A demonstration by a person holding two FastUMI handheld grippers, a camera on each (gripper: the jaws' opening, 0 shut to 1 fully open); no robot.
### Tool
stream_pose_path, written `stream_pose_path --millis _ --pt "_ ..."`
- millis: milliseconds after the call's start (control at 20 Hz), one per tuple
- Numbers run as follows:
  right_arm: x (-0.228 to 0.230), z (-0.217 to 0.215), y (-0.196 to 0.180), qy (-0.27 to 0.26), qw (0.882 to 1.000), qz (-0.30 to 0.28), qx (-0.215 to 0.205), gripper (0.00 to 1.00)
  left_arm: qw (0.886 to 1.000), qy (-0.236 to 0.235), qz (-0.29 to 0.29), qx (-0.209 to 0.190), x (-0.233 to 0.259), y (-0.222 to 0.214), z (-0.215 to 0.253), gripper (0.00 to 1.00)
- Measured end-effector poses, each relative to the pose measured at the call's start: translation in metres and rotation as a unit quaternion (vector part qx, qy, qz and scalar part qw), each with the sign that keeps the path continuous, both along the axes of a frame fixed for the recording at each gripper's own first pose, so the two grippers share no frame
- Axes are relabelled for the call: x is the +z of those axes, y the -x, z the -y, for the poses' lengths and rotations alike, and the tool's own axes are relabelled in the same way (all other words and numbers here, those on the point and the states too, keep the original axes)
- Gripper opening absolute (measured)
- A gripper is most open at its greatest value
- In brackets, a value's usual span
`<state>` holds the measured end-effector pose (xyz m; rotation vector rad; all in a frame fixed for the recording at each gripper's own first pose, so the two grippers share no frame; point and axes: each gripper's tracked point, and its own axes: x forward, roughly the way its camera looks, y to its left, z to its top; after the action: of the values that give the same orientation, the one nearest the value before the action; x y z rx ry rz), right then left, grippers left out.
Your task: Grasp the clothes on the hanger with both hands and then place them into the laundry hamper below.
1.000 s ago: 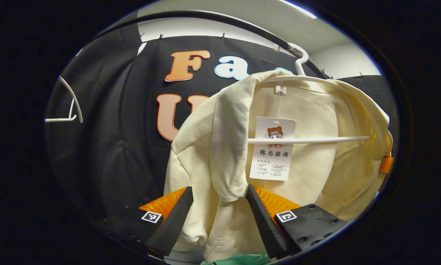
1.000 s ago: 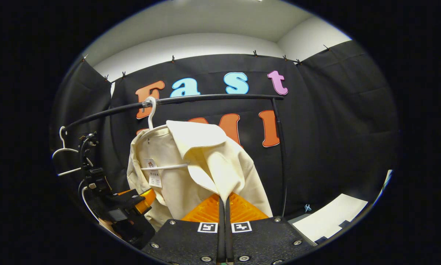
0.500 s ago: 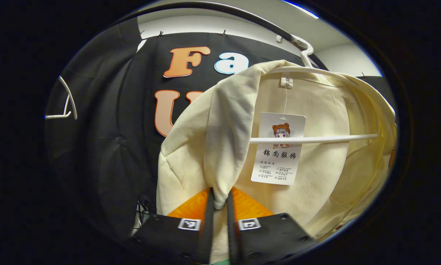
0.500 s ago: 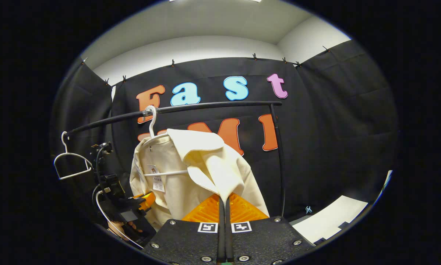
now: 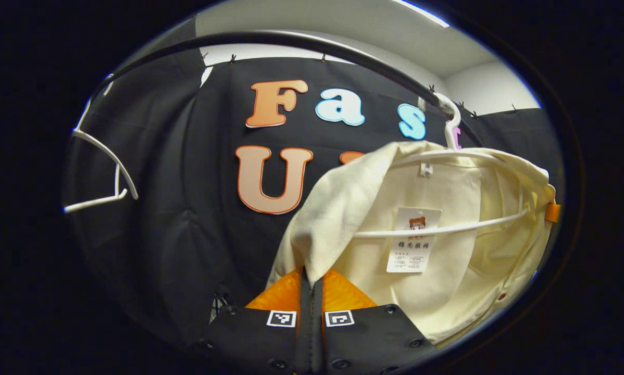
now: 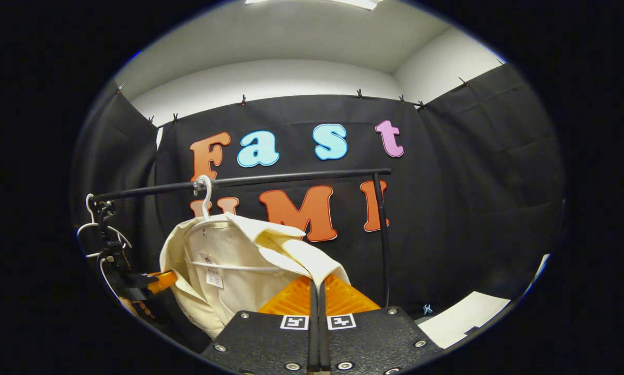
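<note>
Booth wall: black cloth behind a dark rail (image 6: 291, 178). Cream shirt (image 5: 447, 250) hangs open on a white hanger (image 5: 437, 229) hooked over the rail. Left gripper (image 5: 310, 291) clenched on the left front edge; right gripper (image 6: 317, 294) clenched on the opposite edge. Shirt lies ahead of and above both claws. Obstruction: hanger inside the shoulders. Spare hanger (image 5: 103, 177) apart, leftward. Hamper unseen.

Black cloth wall (image 6: 473, 172) clipped below white wall (image 6: 270, 78); black rail (image 6: 291, 178); ceiling light (image 5: 421, 11).

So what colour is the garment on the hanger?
Cream garment, plain, on a white hanger; clearest in the left gripper view.
</note>
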<state>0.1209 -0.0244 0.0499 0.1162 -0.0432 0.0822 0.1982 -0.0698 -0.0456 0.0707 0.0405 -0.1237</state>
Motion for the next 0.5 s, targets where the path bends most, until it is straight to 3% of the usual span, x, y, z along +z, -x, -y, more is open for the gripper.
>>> stream_pose_path --millis 350,400,450,500 --pt "0.033 0.023 -0.028 0.011 1.000 0.020 0.003 0.00 0.994 -0.058 0.078 0.048 0.070 0.001 -0.056 0.06" --pt "0.036 0.026 -0.032 0.011 1.000 0.022 0.004 0.06 0.993 -0.065 0.083 0.050 0.073 0.004 -0.056 0.06" --pt "0.038 0.028 -0.037 0.013 1.000 0.026 0.006 0.00 0.992 -0.071 0.087 0.051 0.077 0.005 -0.057 0.06" --pt "0.040 0.030 -0.040 0.013 0.999 0.027 0.008 0.00 0.992 -0.076 0.090 0.052 0.081 0.003 -0.058 0.06"
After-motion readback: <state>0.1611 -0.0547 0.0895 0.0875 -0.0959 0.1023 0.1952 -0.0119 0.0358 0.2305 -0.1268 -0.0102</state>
